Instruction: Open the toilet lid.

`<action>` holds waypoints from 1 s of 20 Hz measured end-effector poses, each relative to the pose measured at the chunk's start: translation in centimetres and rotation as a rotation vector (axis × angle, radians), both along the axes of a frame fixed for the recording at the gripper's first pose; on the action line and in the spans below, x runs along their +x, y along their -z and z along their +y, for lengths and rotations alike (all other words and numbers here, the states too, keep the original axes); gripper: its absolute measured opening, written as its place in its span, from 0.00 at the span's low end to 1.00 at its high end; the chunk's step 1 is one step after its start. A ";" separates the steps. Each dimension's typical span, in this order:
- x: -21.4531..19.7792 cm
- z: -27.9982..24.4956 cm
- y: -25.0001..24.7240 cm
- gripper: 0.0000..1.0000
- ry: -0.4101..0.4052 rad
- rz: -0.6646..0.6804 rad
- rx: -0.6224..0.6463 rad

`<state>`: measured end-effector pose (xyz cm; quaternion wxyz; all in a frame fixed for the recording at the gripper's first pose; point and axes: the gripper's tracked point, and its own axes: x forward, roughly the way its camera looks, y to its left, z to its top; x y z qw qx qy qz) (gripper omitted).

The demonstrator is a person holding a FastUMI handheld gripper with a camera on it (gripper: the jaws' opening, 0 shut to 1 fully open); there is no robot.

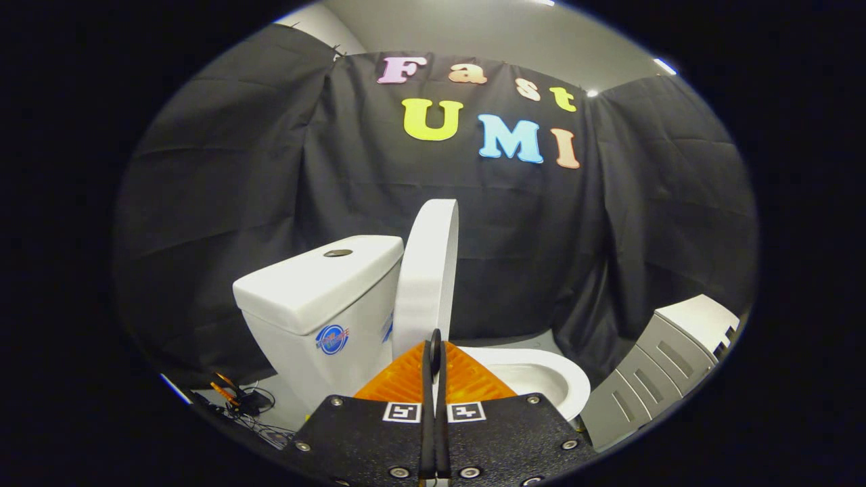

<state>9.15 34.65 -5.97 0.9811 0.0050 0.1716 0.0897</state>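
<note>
A white toilet stands just ahead of my fingers. Its lid [427,270] is raised upright, seen edge-on, and stands close to the tank [318,297]. The open bowl and seat rim [555,379] lie to the right of my fingers. My gripper [435,348] is shut, its two orange fingers [399,379] pressed flat together with nothing between them. Their tips sit just in front of the lid's lower edge; I cannot tell whether they touch it.
A round flush button [337,253] sits on the tank top. A grey cabinet with drawers [659,368] stands to the right of the bowl. Cables and small orange tools [240,402] lie on the floor left of the tank. Black cloth walls close in behind.
</note>
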 end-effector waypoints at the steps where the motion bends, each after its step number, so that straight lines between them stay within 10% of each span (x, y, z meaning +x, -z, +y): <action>1: 0.0 0.5 -0.1 0.00 -0.012 -0.005 -0.013; 20: -0.5 5.8 -0.1 0.00 -0.151 -0.090 -0.193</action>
